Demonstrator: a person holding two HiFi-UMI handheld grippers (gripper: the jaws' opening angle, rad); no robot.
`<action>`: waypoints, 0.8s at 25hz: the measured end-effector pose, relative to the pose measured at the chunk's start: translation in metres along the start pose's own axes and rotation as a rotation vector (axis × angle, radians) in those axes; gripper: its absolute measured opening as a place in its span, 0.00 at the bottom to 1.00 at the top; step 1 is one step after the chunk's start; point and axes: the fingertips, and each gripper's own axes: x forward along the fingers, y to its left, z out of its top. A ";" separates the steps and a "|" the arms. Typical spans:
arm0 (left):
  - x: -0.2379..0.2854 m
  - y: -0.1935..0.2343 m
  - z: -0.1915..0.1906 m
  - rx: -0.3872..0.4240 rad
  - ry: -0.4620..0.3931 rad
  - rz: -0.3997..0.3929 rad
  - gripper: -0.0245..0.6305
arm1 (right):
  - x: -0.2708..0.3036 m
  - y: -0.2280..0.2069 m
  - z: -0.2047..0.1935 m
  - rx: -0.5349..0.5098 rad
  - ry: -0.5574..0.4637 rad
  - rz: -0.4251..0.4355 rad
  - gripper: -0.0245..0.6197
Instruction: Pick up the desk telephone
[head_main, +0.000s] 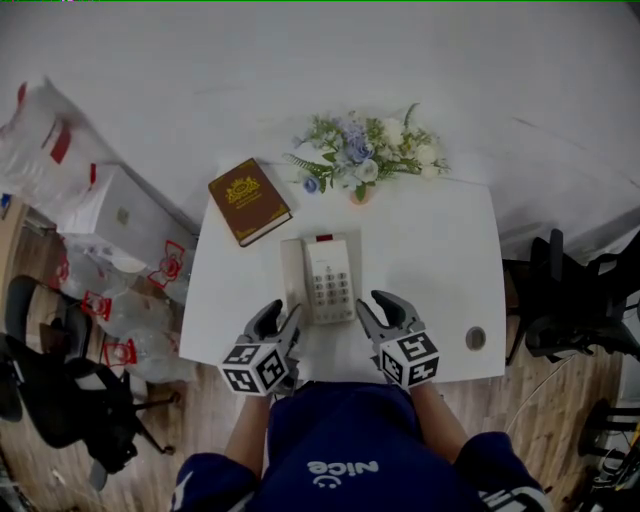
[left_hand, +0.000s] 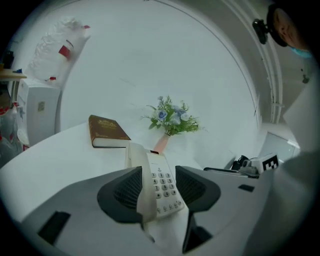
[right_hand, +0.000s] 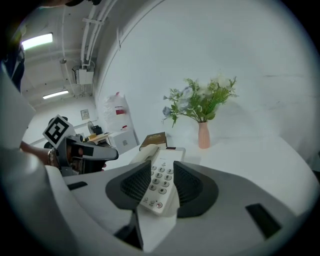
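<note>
A cream desk telephone (head_main: 328, 281) with a keypad lies in the middle of the white table (head_main: 440, 250), its handset (head_main: 292, 275) resting along its left side. My left gripper (head_main: 279, 318) hovers at the phone's near left corner. My right gripper (head_main: 386, 310) is at the near right corner. Each gripper is open, with nothing between its pads. In the left gripper view the telephone (left_hand: 161, 176) appears just beyond the parted jaws. The right gripper view shows the telephone (right_hand: 161, 175) the same way, with the left gripper (right_hand: 102, 154) off to the side.
A brown book (head_main: 248, 200) lies at the table's far left corner. A vase of flowers (head_main: 365, 160) stands at the far edge, and a cable hole (head_main: 475, 338) is near the front right. Black chairs (head_main: 565, 300) flank the table, and boxes and bags (head_main: 110, 210) sit to the left.
</note>
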 end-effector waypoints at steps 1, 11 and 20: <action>0.005 0.004 0.000 -0.033 0.014 -0.010 0.36 | 0.004 -0.003 0.000 0.015 0.012 0.017 0.27; 0.060 0.050 -0.001 -0.283 0.205 -0.126 0.52 | 0.063 -0.036 -0.017 0.315 0.172 0.151 0.42; 0.090 0.068 -0.011 -0.410 0.310 -0.227 0.60 | 0.105 -0.055 -0.037 0.482 0.271 0.208 0.42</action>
